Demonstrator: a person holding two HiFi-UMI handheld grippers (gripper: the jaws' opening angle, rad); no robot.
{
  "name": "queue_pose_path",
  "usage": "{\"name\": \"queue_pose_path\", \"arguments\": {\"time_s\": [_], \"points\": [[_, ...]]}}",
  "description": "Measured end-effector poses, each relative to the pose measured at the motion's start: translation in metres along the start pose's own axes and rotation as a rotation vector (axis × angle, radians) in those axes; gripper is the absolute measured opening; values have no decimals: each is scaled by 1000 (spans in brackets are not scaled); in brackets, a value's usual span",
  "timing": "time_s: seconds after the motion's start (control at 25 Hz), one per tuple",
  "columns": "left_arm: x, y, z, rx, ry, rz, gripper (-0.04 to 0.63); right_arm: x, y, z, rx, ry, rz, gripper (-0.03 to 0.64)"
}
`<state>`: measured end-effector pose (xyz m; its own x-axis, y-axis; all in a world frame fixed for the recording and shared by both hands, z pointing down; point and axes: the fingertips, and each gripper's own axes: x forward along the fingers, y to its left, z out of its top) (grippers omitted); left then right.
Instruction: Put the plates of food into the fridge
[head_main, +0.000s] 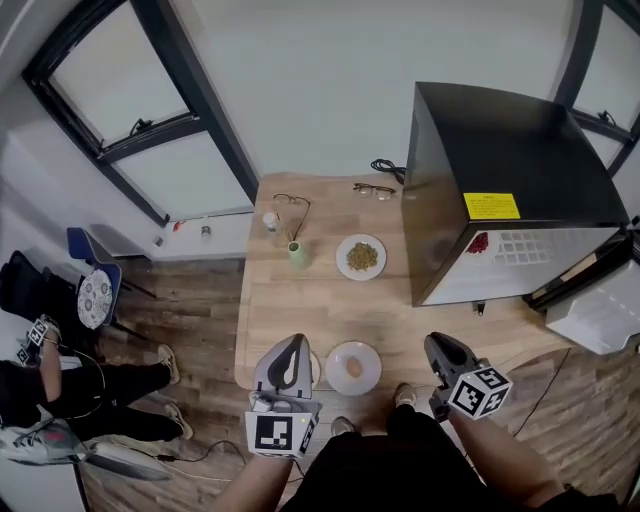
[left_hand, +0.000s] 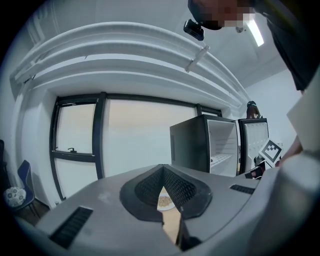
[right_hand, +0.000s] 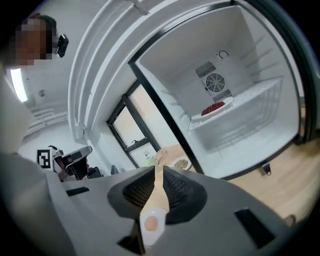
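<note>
egg plate (head_main: 369, 379) nearest, grain plate (head_main: 345, 244) beyond, red food (head_main: 477, 243) inside fridge (head_main: 520, 150)

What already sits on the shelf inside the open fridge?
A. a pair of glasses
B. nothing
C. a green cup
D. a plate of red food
D: the right gripper view shows a plate of red food resting on the wire shelf of the open fridge.
</note>
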<state>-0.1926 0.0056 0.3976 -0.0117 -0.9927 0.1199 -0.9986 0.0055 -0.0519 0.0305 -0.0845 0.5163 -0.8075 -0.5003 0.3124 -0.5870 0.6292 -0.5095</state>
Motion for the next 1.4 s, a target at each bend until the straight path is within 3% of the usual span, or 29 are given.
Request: {"name": "queue_pose_path", "arguments": {"time_s": [0.08, 0.28, 0.44, 0.52, 0.68, 0.76, 1.12, 1.24, 1.4], "points": [[-14, 5, -15, -7, 36, -16, 5, 3, 14, -26, 51, 7, 2, 66], [-44, 19, -36, -18, 32, -40, 5, 8, 37, -97, 244, 30, 35, 67], [-60, 34, -53, -3, 86, -49, 5, 11, 33, -154, 343, 68, -5, 71], [-67, 40, -60, 6, 93, -49, 5, 12, 28, -178, 428, 64, -23, 130], [-83, 50, -66, 17, 100, -43, 5, 16, 17, -219, 589, 58, -93, 180], [-92, 55, -68, 26, 113, -42, 5, 24, 18, -237, 647, 70, -97, 224], [-124, 85, -72, 39, 126, 15, 4, 57, -3, -268, 990, -28, -128, 227], [-133, 96, -81, 32, 146, 41, 4, 67, -3, -265, 999, -46, -115, 225], [-139, 104, -88, 4, 154, 70, 5, 66, 0, -266, 915, 0, -165, 85]]}}
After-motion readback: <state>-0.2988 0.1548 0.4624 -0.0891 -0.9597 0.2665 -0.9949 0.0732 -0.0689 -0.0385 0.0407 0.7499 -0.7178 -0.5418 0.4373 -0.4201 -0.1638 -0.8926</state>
